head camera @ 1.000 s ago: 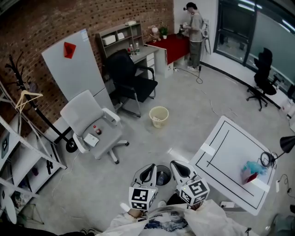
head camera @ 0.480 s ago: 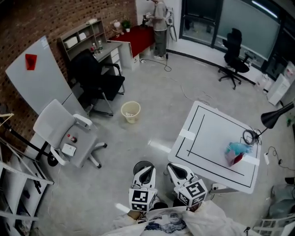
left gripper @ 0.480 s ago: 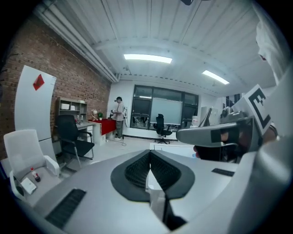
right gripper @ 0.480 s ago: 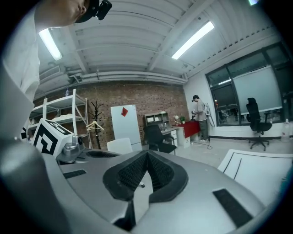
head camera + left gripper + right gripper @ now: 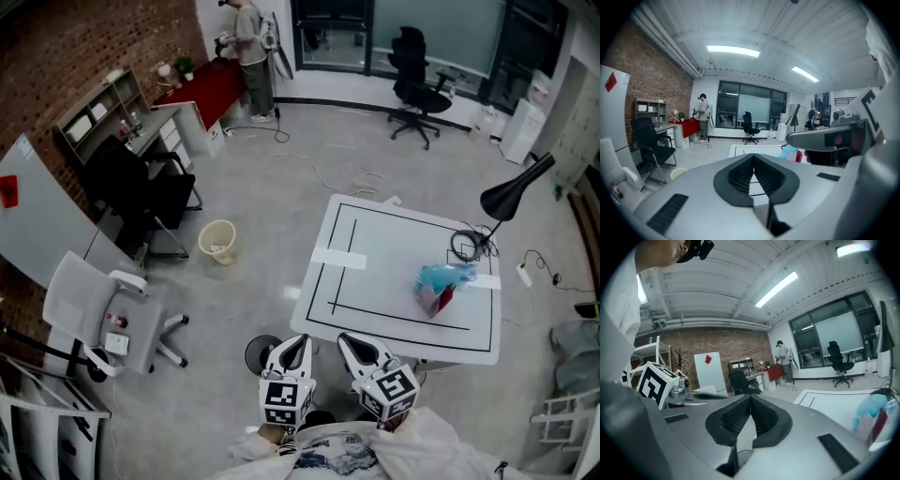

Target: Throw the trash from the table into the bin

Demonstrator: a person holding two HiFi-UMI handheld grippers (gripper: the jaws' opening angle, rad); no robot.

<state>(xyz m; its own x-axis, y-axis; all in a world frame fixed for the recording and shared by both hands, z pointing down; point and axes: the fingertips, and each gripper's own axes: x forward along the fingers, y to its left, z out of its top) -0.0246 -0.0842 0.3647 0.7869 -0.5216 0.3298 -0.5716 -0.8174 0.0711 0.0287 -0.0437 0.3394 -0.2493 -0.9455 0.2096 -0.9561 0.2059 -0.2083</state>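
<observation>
Left gripper (image 5: 300, 341), right gripper (image 5: 344, 338): fingers together, nothing held. White surface (image 5: 384, 248); trash (image 5: 441, 286) at its 3 o'clock. Black bin (image 5: 259, 355) at 7. Brick wall (image 5: 56, 56) at 10.

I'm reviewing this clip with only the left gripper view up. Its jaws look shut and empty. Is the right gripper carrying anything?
Observer: No. In the right gripper view, the right gripper has its jaws shut with nothing between them.
Operator: Where on the table does the trash sit?
Observer: The head view shows the blue and red trash toward the right side of the table, near a coiled black cable.
Operator: Is there any bin besides the cream bin?
Observer: Yes. A dark round bin stands on the floor by the table's near left corner, just left of the left gripper.
</observation>
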